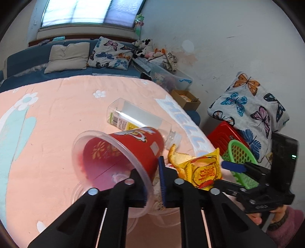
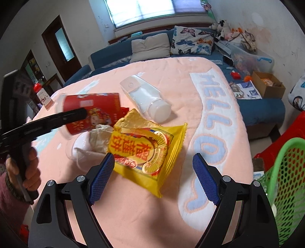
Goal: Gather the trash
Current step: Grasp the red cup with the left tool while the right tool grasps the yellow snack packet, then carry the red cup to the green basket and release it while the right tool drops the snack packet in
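Left gripper [image 1: 150,179] is clamped on the red cup's [image 1: 122,152] rim – cup looks empty. Right gripper [image 2: 153,177], wide open, straddles the yellow wrapper [image 2: 144,150]; only the right view shows the green basket [image 2: 286,190] at the blanket's [image 2: 133,219] right edge properly.

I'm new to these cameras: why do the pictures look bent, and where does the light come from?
Both wrist views are fisheye, so the pink blanket bulges and the corners go black. Daylight enters by the window, overexposed in the right view. In the left view the red cup is slightly soft.
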`<state>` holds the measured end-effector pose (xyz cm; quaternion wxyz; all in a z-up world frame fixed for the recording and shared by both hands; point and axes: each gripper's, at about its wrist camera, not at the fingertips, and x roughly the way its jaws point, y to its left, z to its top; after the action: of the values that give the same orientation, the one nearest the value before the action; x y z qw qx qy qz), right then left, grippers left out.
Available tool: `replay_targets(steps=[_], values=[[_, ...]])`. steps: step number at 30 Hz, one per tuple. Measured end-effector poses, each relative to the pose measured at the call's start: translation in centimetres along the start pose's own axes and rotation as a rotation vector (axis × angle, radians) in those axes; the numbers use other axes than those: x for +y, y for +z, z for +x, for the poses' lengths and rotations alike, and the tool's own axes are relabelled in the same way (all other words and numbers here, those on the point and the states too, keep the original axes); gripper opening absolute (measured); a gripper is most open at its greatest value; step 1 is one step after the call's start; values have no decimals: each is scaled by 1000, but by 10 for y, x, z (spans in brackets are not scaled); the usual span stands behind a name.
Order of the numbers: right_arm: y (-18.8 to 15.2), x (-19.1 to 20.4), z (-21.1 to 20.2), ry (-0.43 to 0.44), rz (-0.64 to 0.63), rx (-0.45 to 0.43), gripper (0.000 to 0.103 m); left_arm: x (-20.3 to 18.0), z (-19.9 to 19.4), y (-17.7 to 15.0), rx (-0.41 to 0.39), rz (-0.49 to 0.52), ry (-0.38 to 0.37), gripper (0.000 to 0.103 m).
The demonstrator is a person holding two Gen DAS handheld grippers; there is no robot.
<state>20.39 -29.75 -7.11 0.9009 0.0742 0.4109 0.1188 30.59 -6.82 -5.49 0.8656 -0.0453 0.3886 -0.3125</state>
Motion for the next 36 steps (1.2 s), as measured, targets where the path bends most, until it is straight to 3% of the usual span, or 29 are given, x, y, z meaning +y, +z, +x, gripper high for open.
replay_targets(steps=[6, 12, 14, 19, 36], values=[[-1, -6, 14, 17, 30, 13, 81, -6, -7, -3, -19, 30, 8, 6], [-2, -2, 13, 40, 23, 9, 53, -5, -14, -5, -32, 14, 10, 5], [-4, 0, 9, 42, 20, 2, 40, -4, -19, -5, -39, 12, 13, 5], [-8, 4, -3, 48, 18, -23, 24, -7, -33, -7, -60, 10, 13, 5], [-23, 25, -68, 12, -73, -133, 21, -47, -85, -25, -131, 72, -20, 5]])
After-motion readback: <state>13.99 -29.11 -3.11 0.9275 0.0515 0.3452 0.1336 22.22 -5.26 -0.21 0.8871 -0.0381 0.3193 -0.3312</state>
